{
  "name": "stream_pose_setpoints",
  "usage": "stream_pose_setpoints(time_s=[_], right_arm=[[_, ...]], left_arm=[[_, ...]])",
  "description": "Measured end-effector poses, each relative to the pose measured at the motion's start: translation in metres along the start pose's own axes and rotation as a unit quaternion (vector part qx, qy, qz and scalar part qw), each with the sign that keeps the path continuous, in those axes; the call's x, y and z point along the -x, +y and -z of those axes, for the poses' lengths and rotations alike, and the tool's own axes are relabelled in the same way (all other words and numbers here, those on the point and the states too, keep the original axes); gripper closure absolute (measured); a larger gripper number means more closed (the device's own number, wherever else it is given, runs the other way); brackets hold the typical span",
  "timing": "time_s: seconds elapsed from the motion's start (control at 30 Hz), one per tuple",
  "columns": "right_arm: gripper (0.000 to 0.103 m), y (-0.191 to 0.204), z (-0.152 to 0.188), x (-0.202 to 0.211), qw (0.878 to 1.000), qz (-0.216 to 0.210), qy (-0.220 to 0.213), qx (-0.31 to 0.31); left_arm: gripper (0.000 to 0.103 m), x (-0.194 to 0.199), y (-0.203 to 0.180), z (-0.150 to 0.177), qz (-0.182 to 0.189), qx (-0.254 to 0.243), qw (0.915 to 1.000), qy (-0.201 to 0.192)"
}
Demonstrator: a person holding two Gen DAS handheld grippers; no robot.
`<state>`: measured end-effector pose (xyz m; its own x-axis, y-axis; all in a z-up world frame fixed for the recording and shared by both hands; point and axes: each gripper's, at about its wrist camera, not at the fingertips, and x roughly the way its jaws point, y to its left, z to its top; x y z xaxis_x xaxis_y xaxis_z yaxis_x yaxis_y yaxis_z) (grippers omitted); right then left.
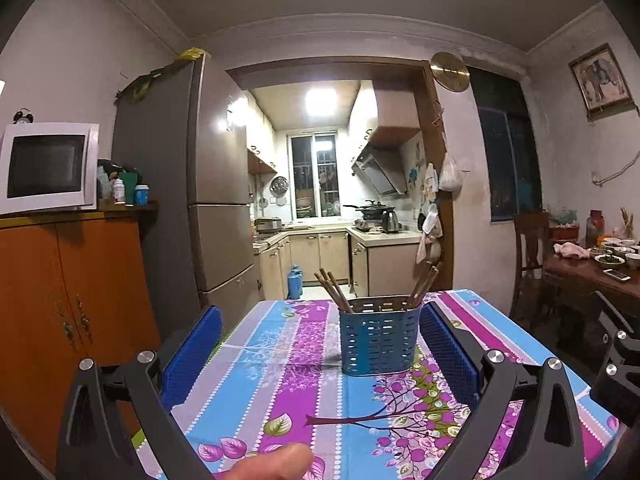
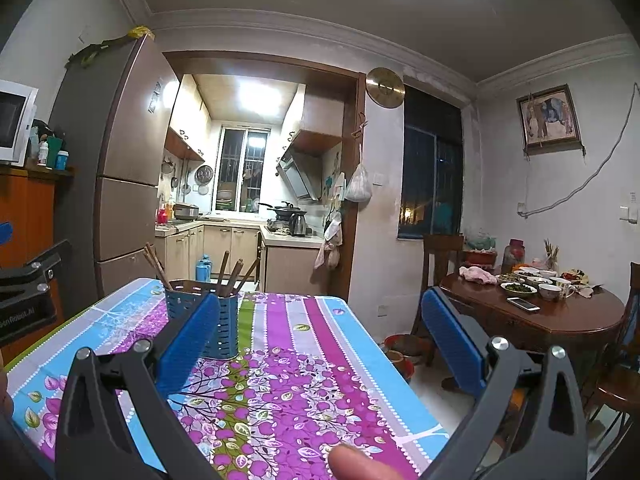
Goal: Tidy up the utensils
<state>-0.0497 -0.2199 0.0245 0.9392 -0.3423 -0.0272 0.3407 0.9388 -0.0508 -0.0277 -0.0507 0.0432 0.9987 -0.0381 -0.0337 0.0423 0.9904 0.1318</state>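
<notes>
Both grippers hover, jaws apart and empty. Chopsticks stand in the caddy, apparently sorted by compartment.

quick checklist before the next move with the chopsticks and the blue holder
1. Left gripper open and empty: ok.
2. Right gripper open and empty: ok.
3. Blue holder upright on the tablecloth: ok.
4. Chopsticks already in the holder, leaning at both ends: ok.
5. Loose utensils left on the tablecloth: none visible, but the near edge is hidden, so cannot tell.
6. Holder lined up between the left gripper's fingers: ok; it sits off to the left of the right gripper: not ok.
</notes>
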Motion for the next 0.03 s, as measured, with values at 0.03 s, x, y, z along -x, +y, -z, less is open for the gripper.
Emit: stream_pose_setpoints(time_s=[0.03], right_arm=[[0.005, 0.0003, 0.0000, -0.0004, 1.000, 0.000, 0.000, 0.001]], left_arm=[[0.004, -0.0003, 0.0005, 0.0003, 0.000, 0.001, 1.0000, 0.001]])
